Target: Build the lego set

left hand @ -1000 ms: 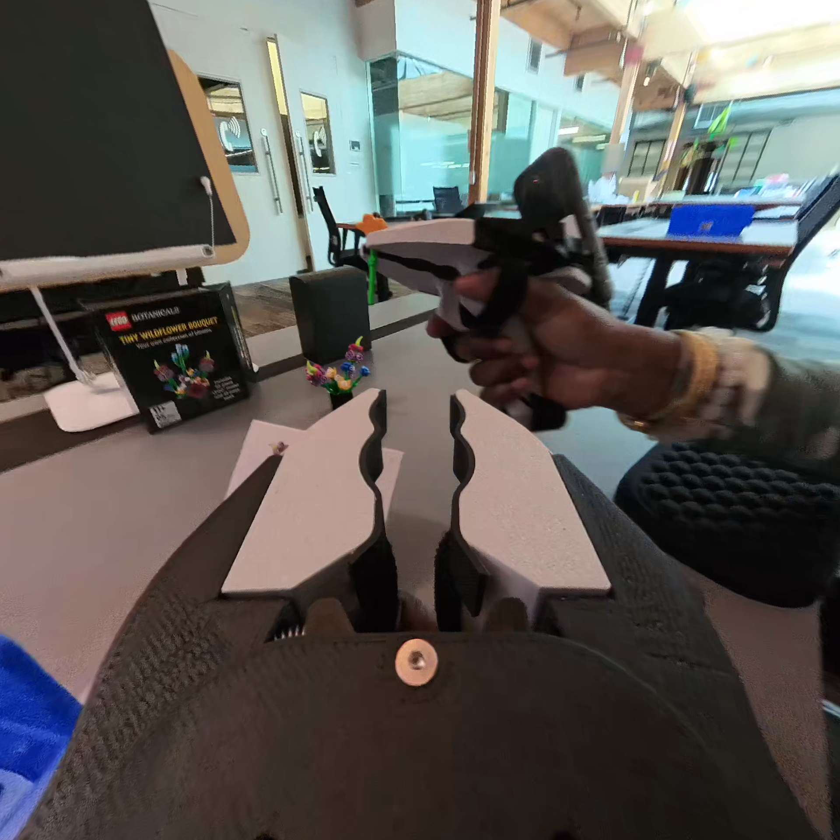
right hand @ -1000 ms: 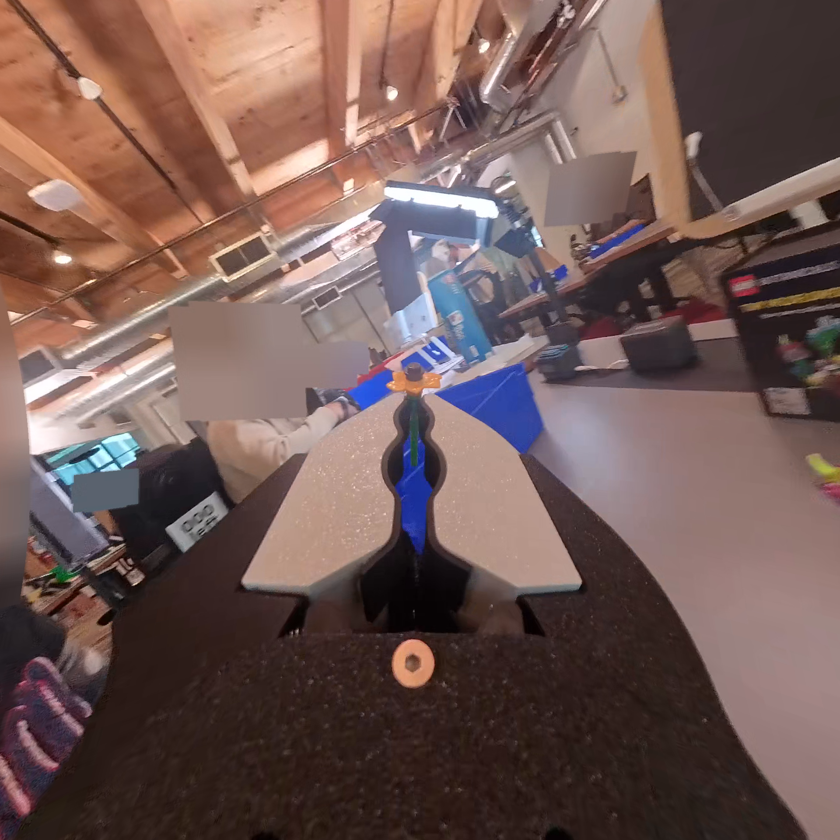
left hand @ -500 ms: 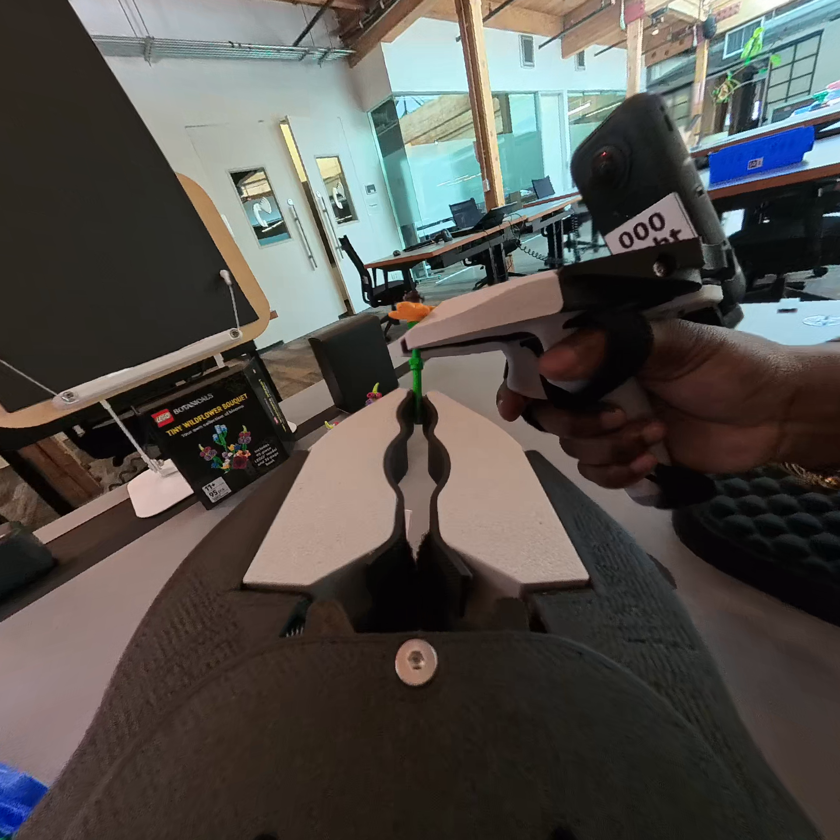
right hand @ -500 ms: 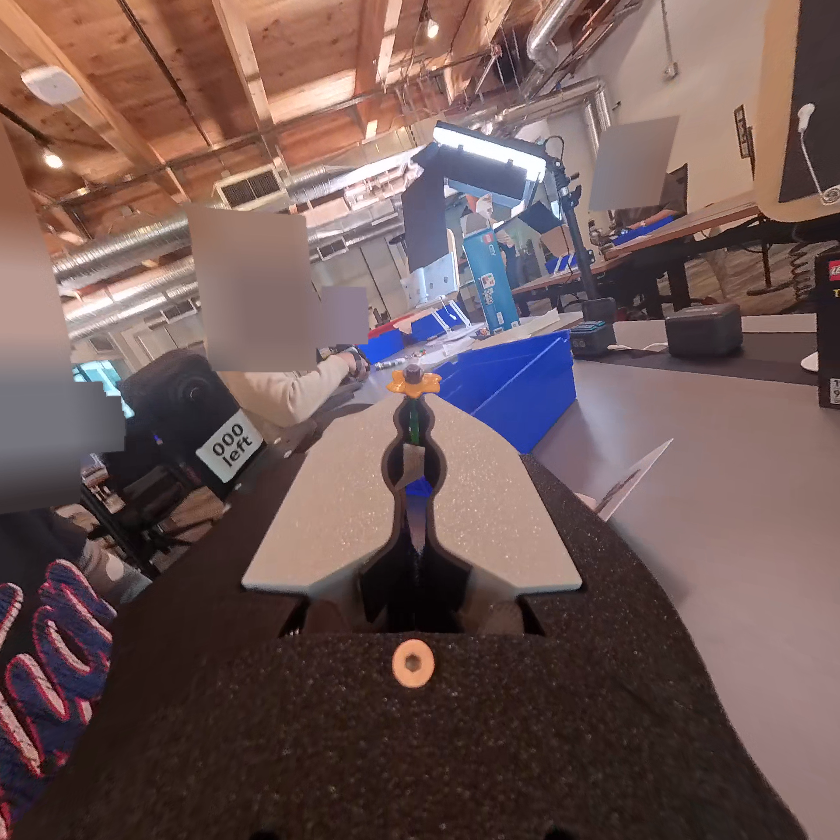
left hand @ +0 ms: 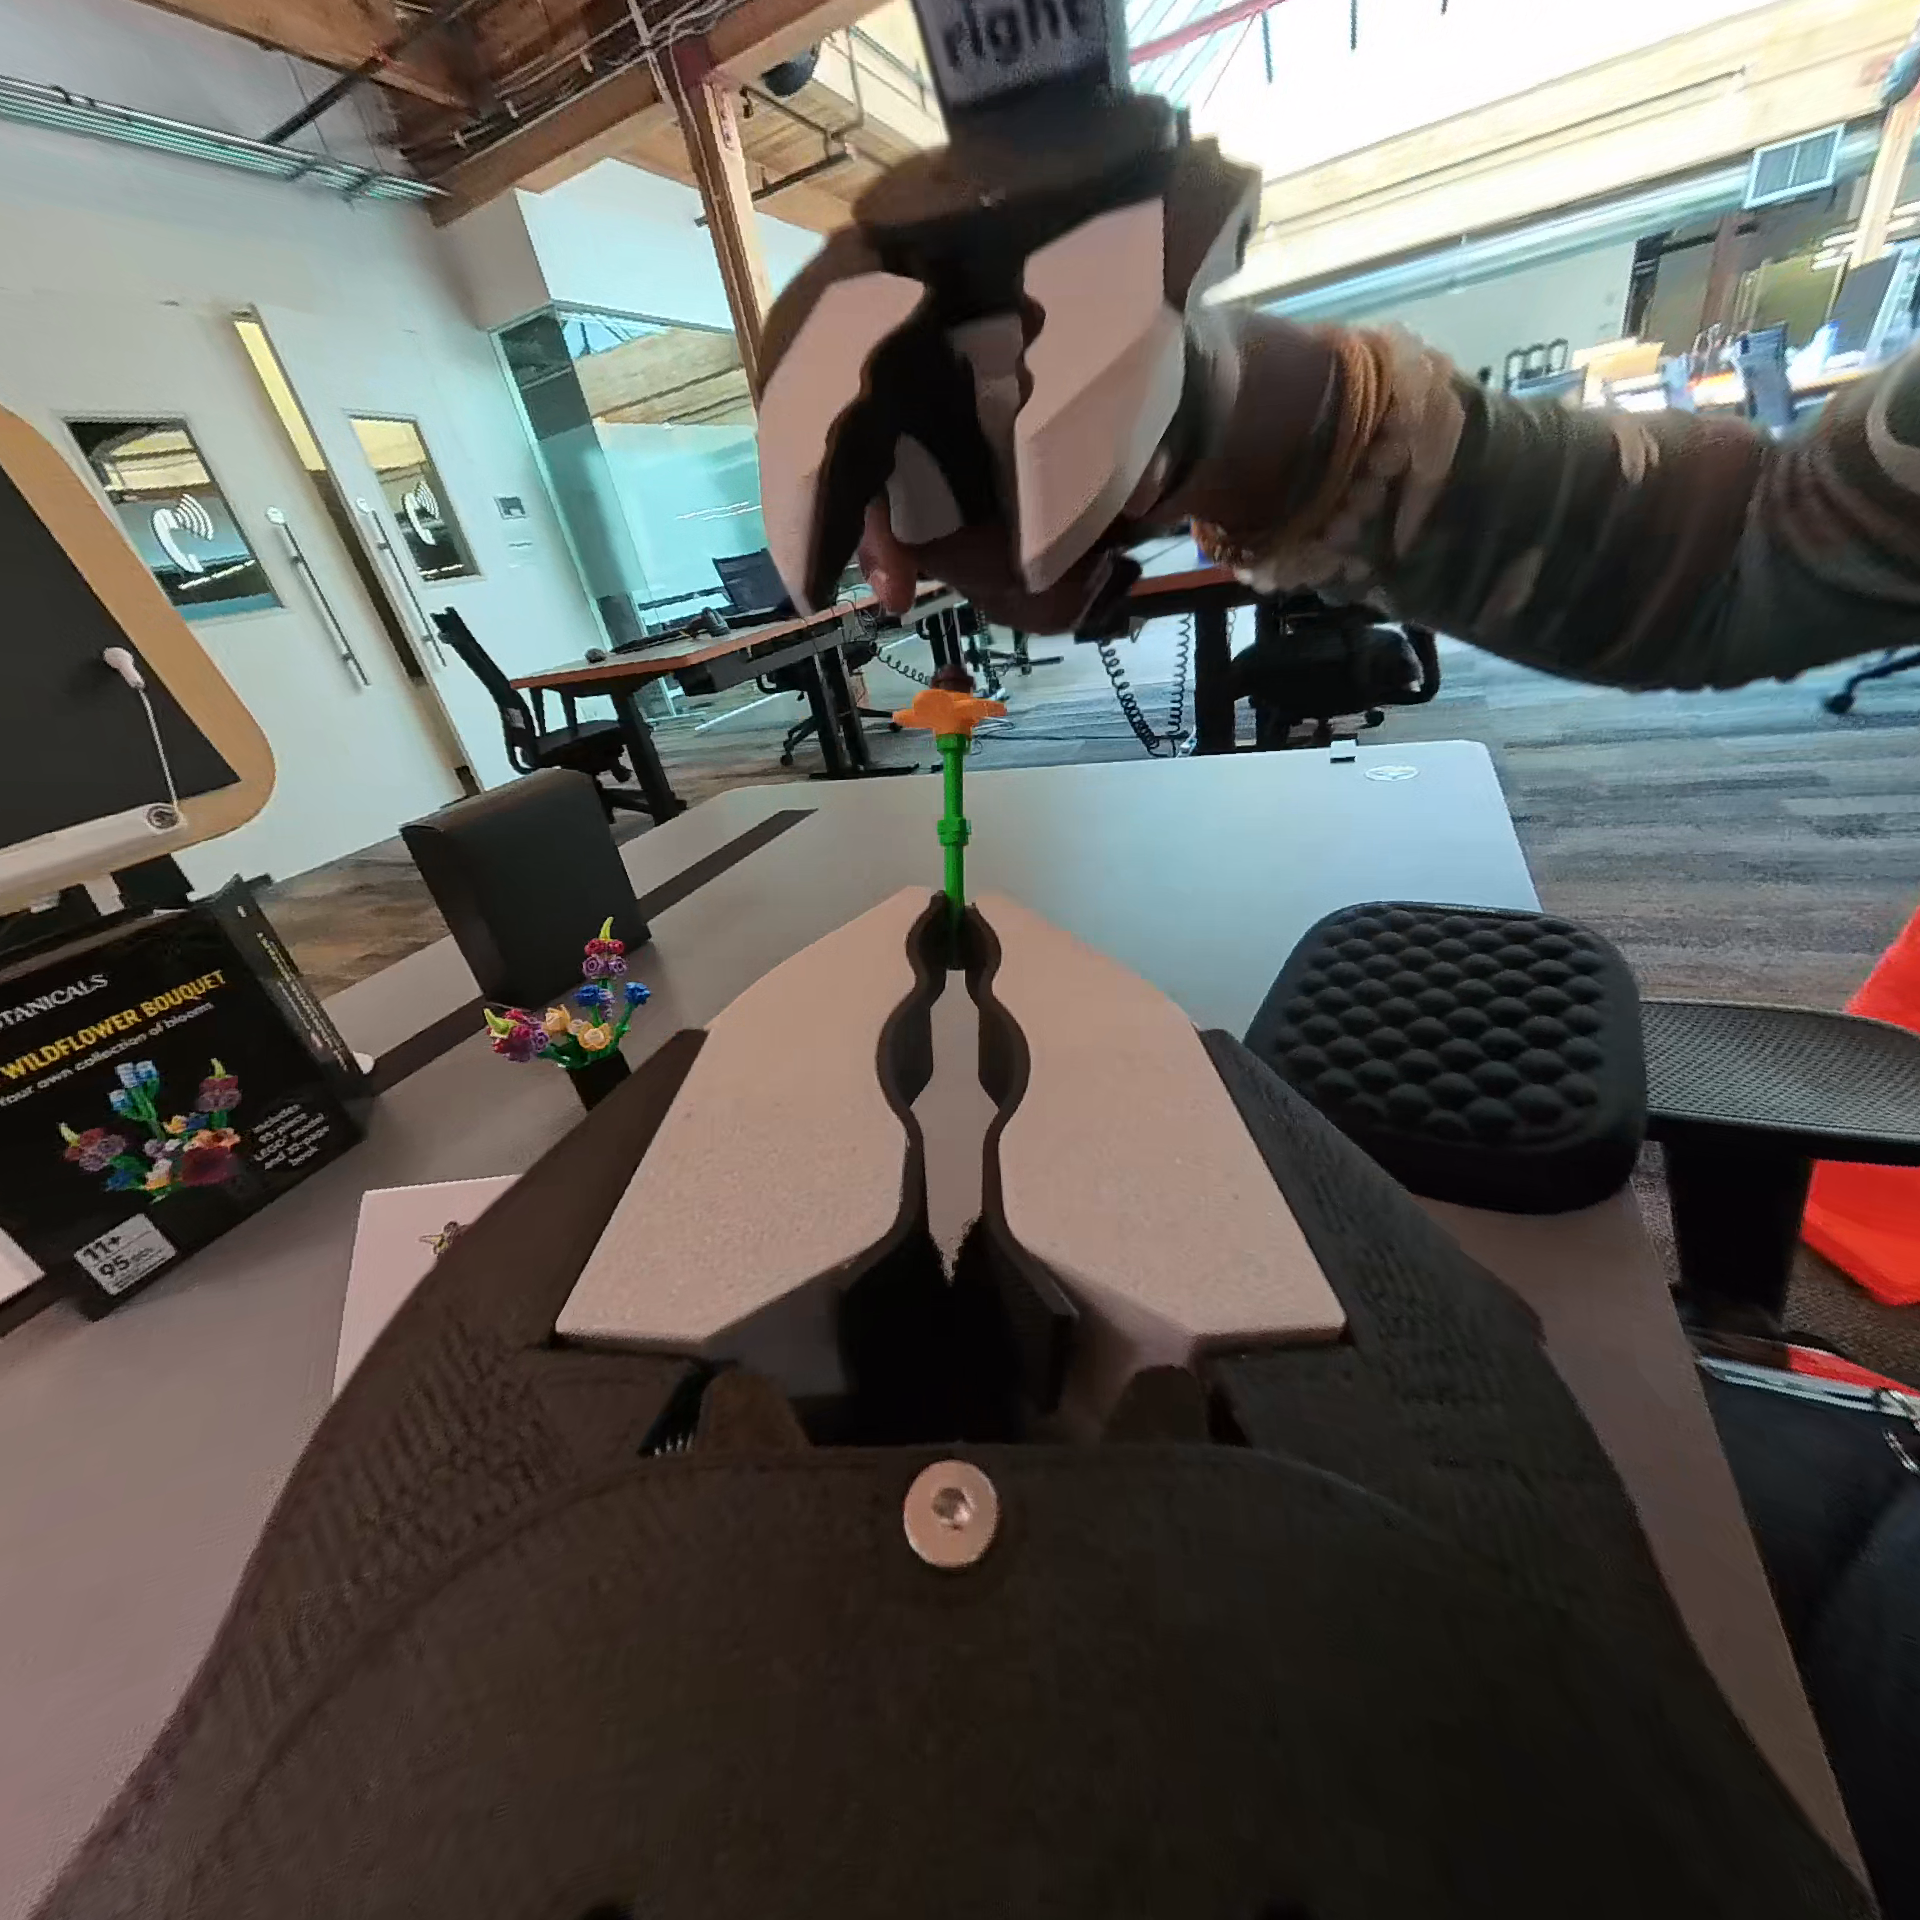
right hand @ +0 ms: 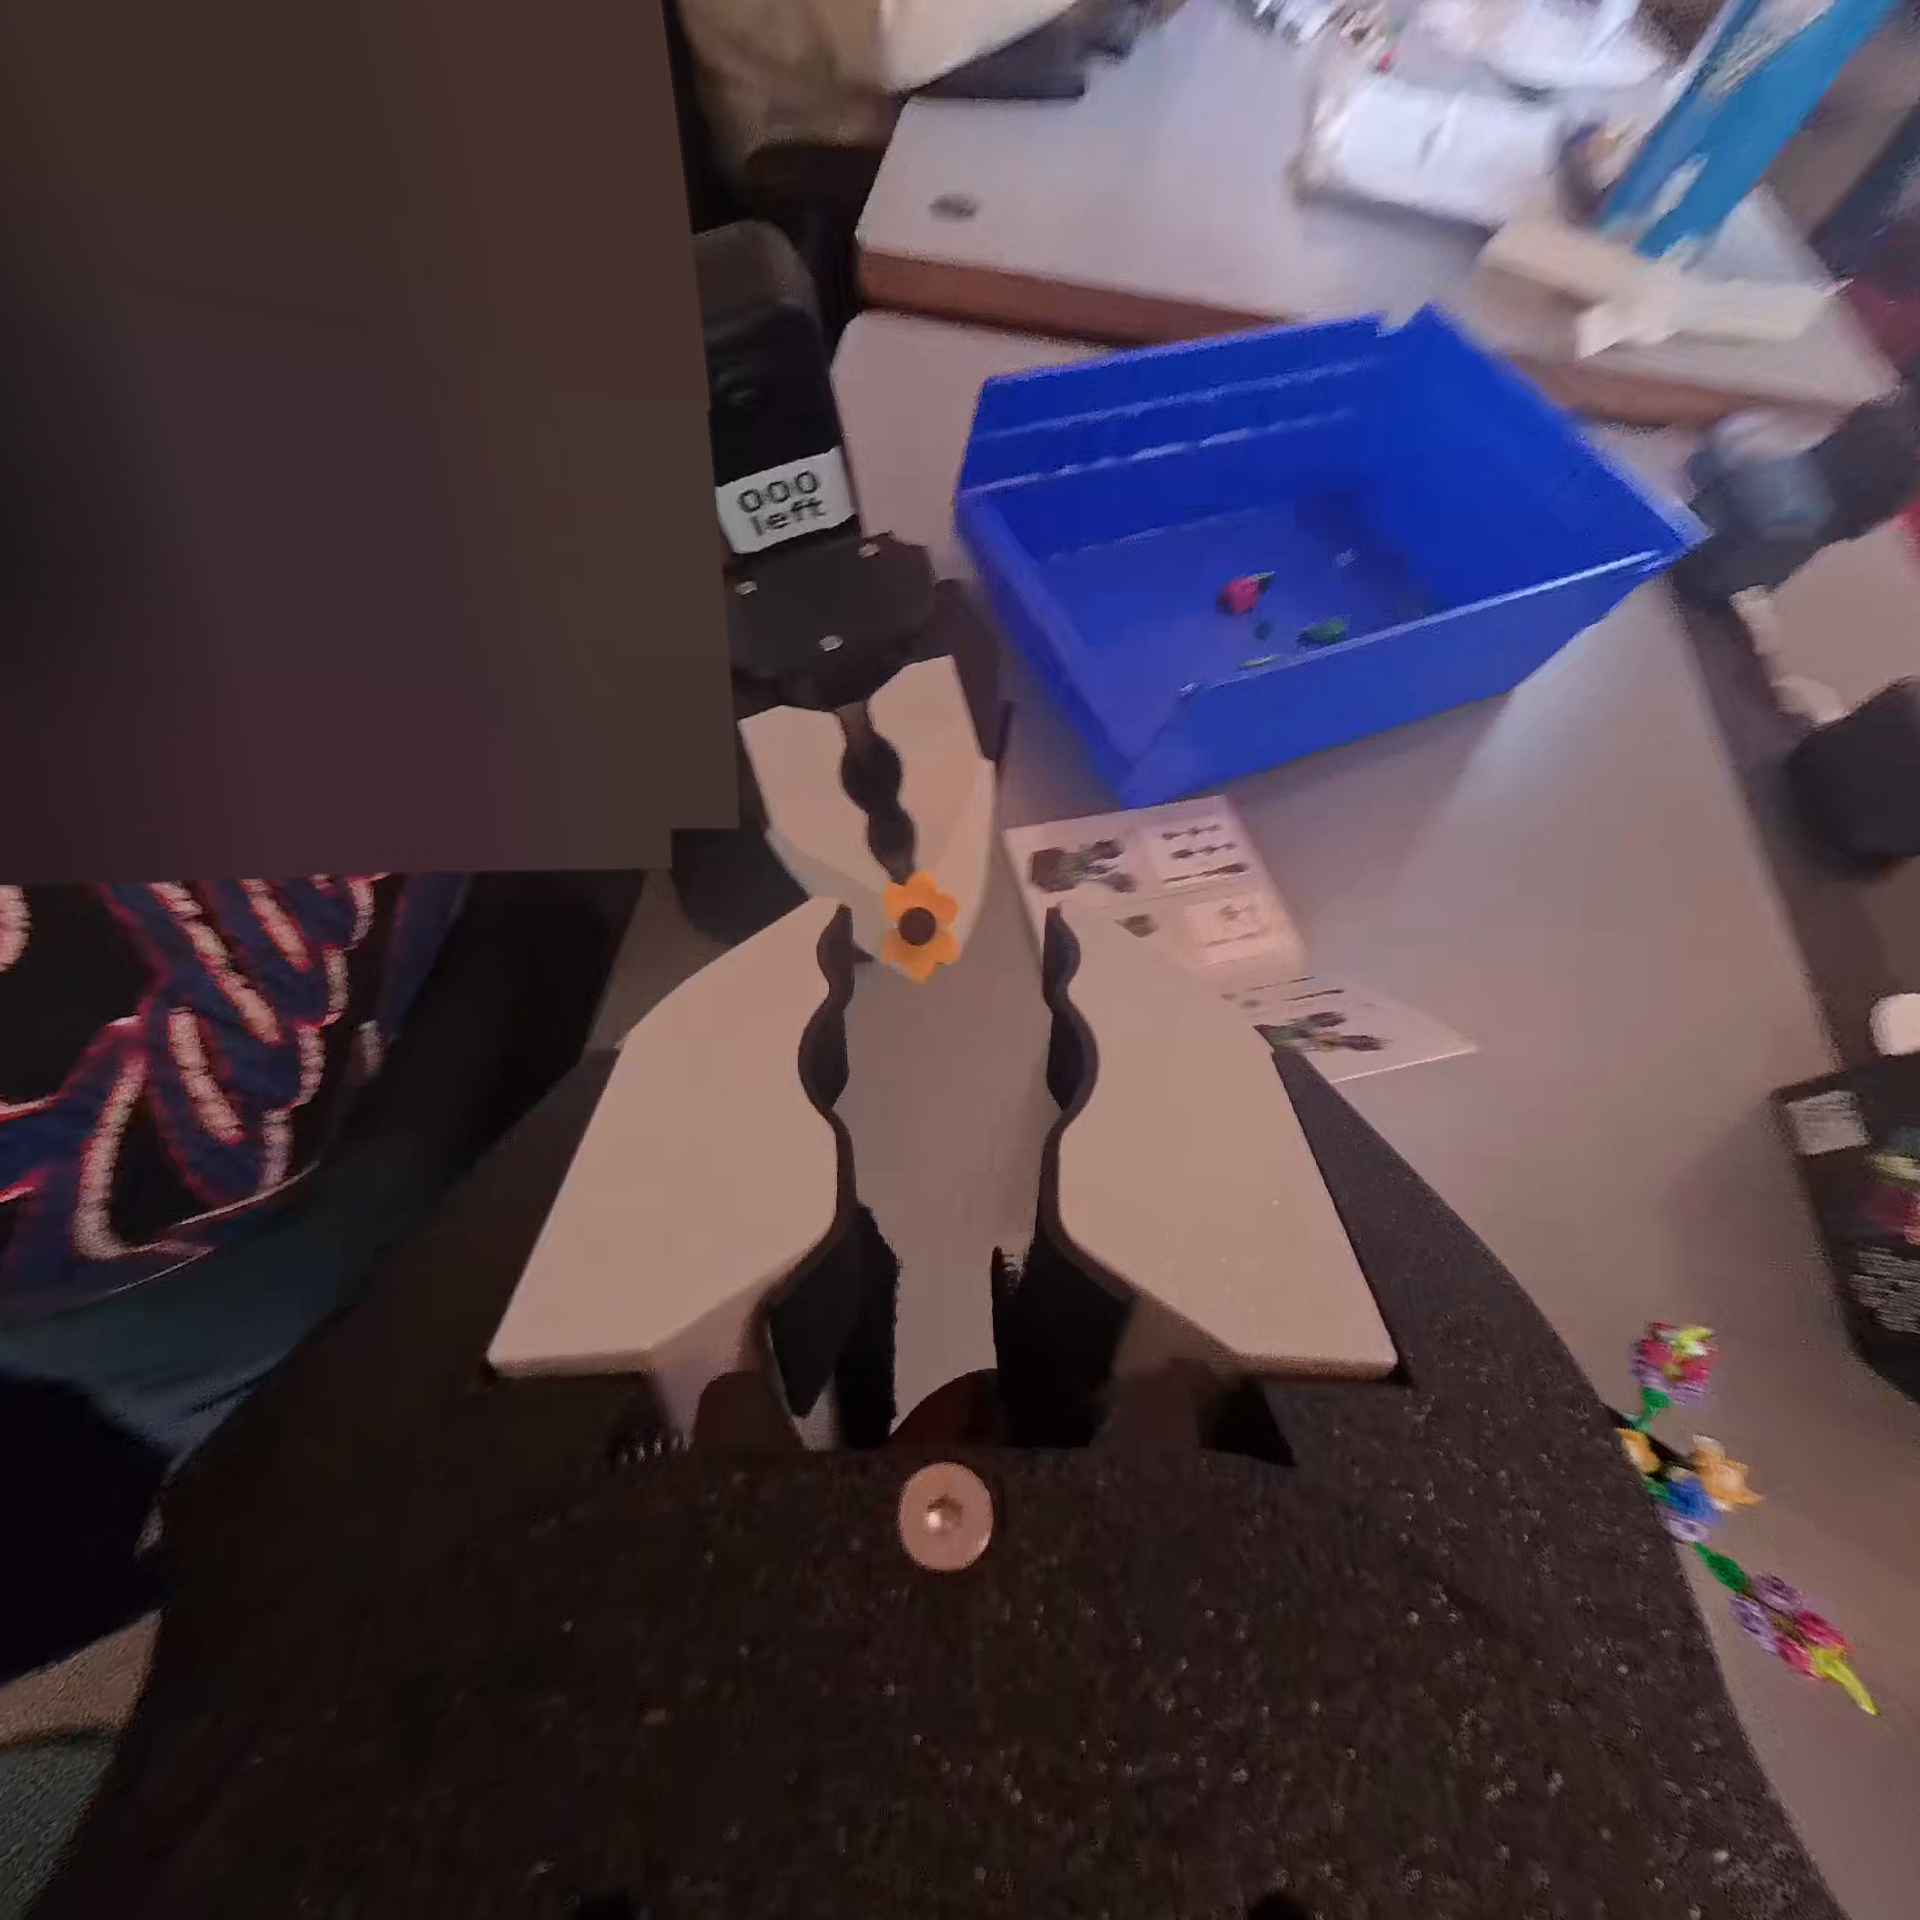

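Grey desk in an open-plan office, one orange flower held up over it.

Nearest, the left gripper [left hand: 951, 914] has its jaws closed on the lower end of a green stem, so the orange flower [left hand: 948, 712] stands upright above its tips; above and beyond it the right gripper [left hand: 935, 499], held in a hand [left hand: 1278, 436], hangs with its jaws spread wide and holds nothing, clear of the bloom. Left of the grippers lies one white instruction sheet [right hand: 1195, 904], and a small finished bouquet [left hand: 566, 1023] stands just past it. One black set box [left hand: 156, 1101] stands at the left. Farther off sits one blue bin [right hand: 1299, 540] with a few loose pieces on its floor. One black mesh chair [left hand: 1455, 1049] is pushed up to the desk's right edge.
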### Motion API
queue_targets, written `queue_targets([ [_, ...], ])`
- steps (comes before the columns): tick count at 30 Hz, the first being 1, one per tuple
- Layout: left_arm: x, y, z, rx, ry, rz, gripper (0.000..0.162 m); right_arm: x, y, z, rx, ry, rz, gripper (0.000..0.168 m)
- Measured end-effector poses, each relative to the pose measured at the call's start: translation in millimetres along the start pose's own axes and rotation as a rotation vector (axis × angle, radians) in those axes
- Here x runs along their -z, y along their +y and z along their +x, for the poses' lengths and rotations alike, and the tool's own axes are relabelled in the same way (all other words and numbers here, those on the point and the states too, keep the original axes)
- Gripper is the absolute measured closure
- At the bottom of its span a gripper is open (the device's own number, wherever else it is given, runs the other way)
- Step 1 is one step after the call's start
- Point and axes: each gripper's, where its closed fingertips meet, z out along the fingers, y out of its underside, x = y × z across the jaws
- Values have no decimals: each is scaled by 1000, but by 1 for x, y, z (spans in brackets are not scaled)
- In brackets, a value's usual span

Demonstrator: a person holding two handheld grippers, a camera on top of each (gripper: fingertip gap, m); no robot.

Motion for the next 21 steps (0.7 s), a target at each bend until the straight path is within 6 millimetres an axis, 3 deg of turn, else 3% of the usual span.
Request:
queue_targets([
  [9,1,6,1,-56,0,-47,159,-20,18,-11,-52,-103,-276,142],
  [12,0,8,2,-61,1,-55,159,-22,20,-9,-35,-82,-308,152],
  [21,-1,10,1,-75,-6,-65,159,-21,26,-8,-48,-78,-320,154],
])
